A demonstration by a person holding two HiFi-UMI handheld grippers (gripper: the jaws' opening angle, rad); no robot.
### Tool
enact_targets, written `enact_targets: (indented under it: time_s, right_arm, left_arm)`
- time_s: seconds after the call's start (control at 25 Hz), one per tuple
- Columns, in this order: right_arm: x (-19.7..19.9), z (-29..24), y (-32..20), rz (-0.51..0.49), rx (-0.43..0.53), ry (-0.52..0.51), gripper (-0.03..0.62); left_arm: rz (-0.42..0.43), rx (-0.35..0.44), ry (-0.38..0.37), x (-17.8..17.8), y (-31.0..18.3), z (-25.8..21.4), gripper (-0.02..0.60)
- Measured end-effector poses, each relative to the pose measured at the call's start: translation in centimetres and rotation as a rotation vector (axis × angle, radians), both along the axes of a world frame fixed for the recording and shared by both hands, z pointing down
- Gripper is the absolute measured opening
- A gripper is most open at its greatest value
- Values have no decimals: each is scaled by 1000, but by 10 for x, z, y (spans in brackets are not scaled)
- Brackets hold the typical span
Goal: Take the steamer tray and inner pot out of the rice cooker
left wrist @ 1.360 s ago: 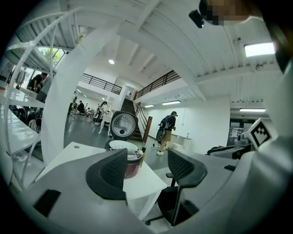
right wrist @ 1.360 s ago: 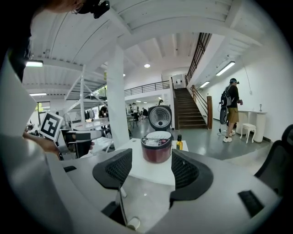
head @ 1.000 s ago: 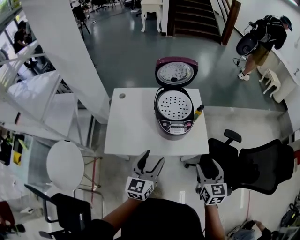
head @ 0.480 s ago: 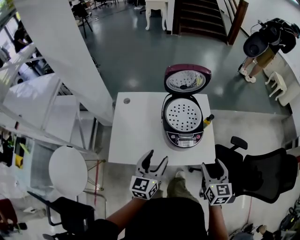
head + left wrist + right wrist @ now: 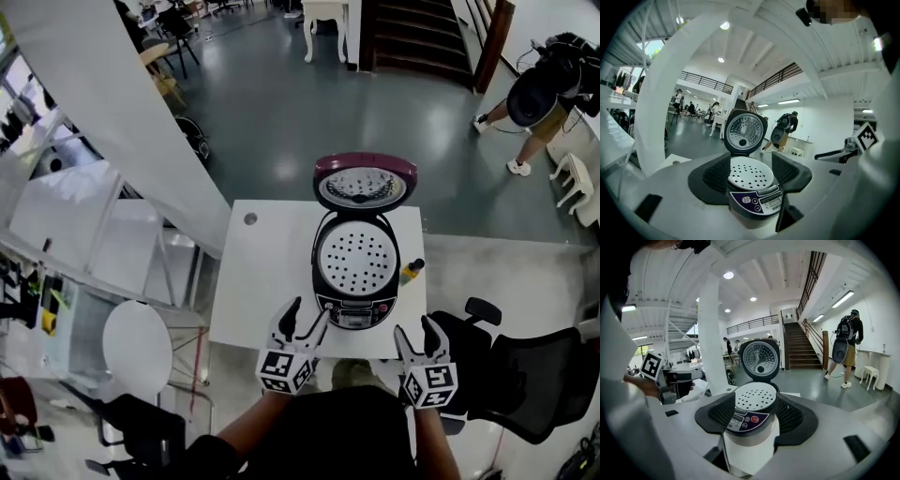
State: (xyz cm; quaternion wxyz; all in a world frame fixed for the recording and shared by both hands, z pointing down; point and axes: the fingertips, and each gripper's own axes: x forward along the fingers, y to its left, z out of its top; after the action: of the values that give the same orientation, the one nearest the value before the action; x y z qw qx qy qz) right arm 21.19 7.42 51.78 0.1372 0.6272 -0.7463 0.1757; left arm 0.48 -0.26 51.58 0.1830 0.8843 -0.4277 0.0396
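Rice cooker (image 5: 354, 272) on white table (image 5: 267, 281), lid (image 5: 365, 183) up, steamer tray (image 5: 358, 260) seated in its top – inner pot hidden under it, left gripper (image 5: 307, 312) jaws apart, empty, over table's near edge, near cooker, right gripper (image 5: 418, 330) likewise apart and empty, small bottle (image 5: 411, 271) beside cooker.

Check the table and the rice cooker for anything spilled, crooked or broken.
Nothing stands out. The rice cooker sits upright on the white table, lid open, with the steamer tray seated level inside. Only note: a small yellow bottle sits near the table's right edge, beside the cooker.
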Motion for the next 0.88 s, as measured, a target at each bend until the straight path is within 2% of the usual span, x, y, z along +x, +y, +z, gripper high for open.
enact_targets:
  time_s: [0.16, 0.36, 0.6, 0.72, 0.88]
  right_arm:
    - [11, 14, -24, -89, -28, -27, 236]
    - [19, 24, -59, -156, -29, -64, 236]
    - [26, 36, -93, -212, -32, -75, 236]
    - [24, 38, -116, -234, -29, -59, 236]
    - [16, 46, -142, -257, -53, 15, 236]
  left_arm:
    - [-31, -32, -22, 24, -20, 13, 253]
    - [-96, -10, 2, 34, -47, 14, 253]
    - [-146, -63, -67, 37, -67, 40, 255]
    - [-143, -85, -93, 37, -81, 53, 255]
    - [-84, -100, -135, 45, -100, 69, 264]
